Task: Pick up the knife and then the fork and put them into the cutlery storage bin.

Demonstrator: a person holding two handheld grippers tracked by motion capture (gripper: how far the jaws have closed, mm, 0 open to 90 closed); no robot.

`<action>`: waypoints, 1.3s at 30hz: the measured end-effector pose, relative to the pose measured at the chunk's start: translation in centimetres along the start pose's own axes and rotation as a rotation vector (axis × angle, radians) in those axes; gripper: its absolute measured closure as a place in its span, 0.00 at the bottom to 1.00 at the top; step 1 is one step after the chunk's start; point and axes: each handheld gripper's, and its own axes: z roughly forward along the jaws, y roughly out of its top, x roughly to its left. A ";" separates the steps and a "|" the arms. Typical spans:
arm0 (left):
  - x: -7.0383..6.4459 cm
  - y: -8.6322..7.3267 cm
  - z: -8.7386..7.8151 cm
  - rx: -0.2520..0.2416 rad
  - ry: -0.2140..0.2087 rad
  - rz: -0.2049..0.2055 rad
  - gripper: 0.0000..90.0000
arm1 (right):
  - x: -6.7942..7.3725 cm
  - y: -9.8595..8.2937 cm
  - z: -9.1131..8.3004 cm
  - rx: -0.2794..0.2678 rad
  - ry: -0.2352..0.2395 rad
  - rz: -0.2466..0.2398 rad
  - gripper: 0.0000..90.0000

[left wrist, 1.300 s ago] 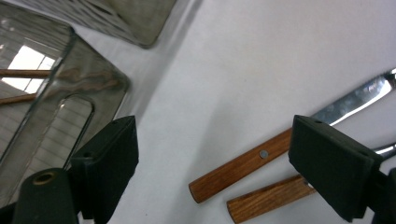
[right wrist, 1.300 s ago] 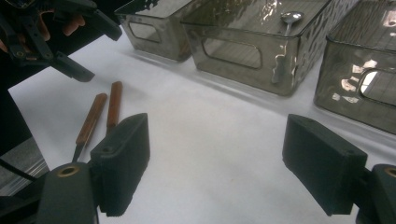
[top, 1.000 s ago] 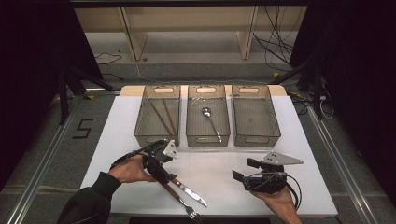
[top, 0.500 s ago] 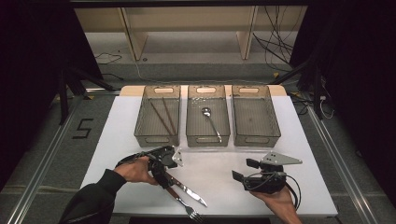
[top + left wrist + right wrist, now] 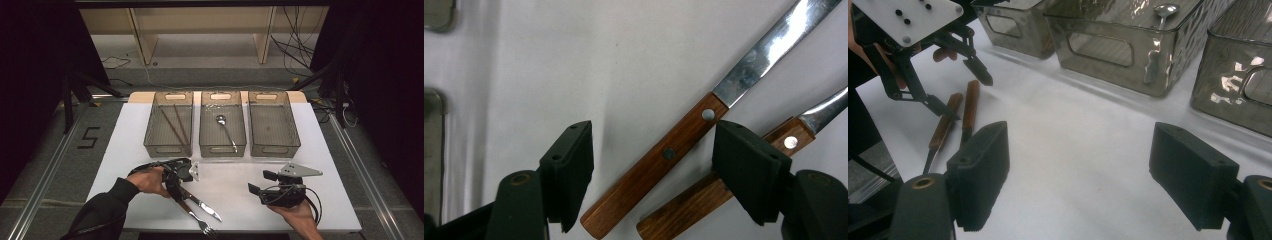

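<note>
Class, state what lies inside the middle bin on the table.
Inside the middle bin lies one spoon, bowl toward the far end. Its near wall hides little; nothing else is visible in there.

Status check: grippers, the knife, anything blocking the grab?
Left gripper open, jaws straddling the knife handle on the table. Right gripper open, idle. Fork handle lies right beside the knife, under one jaw; may get caught.

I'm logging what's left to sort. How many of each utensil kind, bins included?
Knife: 1
Fork: 1
Spoon: 1
Chopsticks: 2
Bins: 3
Total: 8
</note>
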 end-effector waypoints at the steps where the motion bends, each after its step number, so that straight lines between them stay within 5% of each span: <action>1: 0.0 0.0 0.1 0.003 -0.003 0.003 0.37 | 0.0 0.0 0.0 0.000 0.000 0.000 0.28; 14: -0.1 0.5 0.7 0.073 -0.010 0.070 0.48 | 0.0 0.0 0.1 0.009 -0.003 0.000 0.28; 22: -0.1 0.3 0.9 0.046 -0.044 0.068 0.55 | -0.1 0.0 0.1 0.007 -0.004 0.000 0.28; 39: -0.2 0.7 0.8 0.058 -0.084 0.145 0.75 | 0.0 0.0 0.3 0.015 -0.001 0.000 0.29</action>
